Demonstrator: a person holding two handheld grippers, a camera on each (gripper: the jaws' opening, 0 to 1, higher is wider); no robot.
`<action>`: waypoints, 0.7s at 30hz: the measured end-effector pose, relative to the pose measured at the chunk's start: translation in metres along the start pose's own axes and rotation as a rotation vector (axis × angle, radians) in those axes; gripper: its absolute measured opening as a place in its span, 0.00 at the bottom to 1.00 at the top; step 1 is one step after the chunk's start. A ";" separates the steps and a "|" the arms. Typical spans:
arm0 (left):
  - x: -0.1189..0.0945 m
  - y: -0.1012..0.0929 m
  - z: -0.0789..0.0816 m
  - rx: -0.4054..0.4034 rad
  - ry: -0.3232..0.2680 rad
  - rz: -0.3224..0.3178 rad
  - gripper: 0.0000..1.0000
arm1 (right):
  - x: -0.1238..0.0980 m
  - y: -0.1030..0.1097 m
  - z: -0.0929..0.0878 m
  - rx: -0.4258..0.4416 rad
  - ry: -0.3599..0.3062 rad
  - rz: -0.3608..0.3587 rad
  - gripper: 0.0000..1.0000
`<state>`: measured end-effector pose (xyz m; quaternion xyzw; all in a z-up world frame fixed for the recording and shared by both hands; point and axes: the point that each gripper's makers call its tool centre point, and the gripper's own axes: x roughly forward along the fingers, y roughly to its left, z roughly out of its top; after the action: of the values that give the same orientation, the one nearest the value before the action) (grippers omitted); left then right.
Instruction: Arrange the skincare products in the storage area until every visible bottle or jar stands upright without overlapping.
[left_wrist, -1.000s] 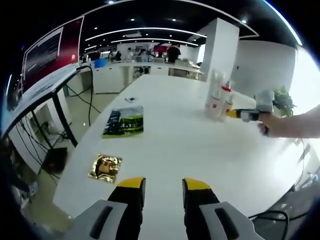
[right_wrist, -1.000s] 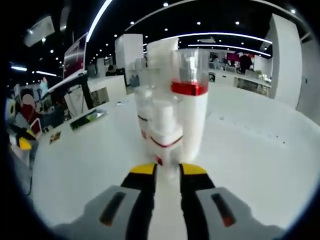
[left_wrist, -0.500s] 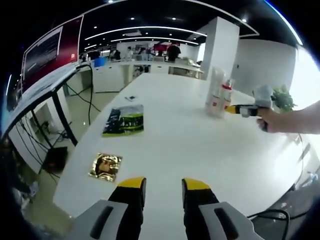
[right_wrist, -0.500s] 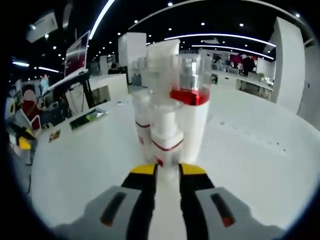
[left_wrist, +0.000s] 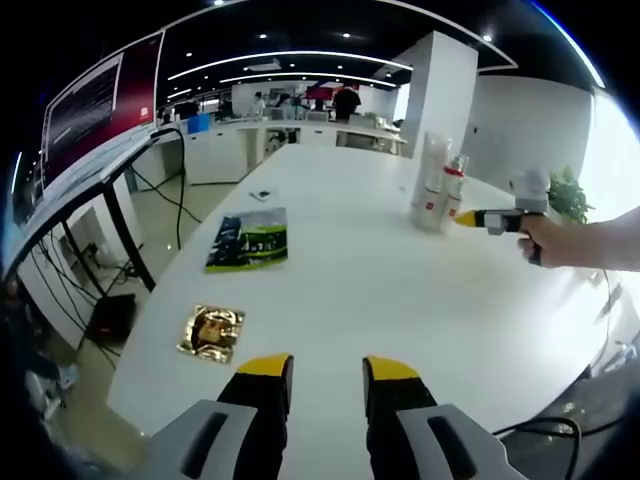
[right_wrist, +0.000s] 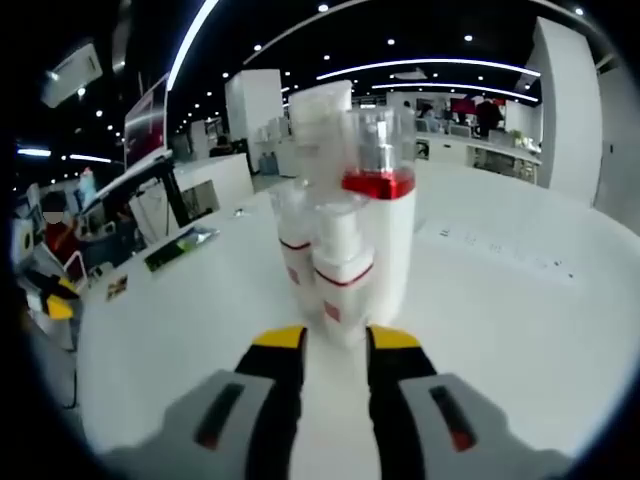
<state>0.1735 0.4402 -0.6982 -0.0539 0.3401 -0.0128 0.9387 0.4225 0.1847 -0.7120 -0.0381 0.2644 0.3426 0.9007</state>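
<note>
Bottles (right_wrist: 345, 245): upright, clustered on my table (left_wrist: 400, 300).
Right gripper (right_wrist: 335, 345): jaws parted, empty, just before them.
Left gripper (left_wrist: 327, 368): parted, empty.

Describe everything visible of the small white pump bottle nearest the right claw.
The small pump bottle is white, plastic by the look, with a thin red band around its shoulder, a small red mark low on its front and a clear cap over the pump. It stands upright on the white table, the front one of a tight cluster of bottles, the red-collared bottle close behind. The right claw is open, its yellow tips just short of its base.
</note>
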 end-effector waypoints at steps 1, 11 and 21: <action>0.000 0.000 0.000 0.001 0.000 0.000 0.29 | -0.004 0.002 -0.003 0.006 0.002 0.002 0.26; 0.000 -0.002 -0.001 0.021 0.009 0.001 0.29 | -0.074 0.052 -0.047 0.107 0.022 0.046 0.31; -0.001 -0.006 0.000 0.057 0.022 0.001 0.29 | -0.127 0.093 -0.059 0.136 -0.002 0.105 0.32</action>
<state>0.1722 0.4340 -0.6969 -0.0267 0.3500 -0.0228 0.9361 0.2576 0.1647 -0.6882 0.0375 0.2876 0.3706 0.8824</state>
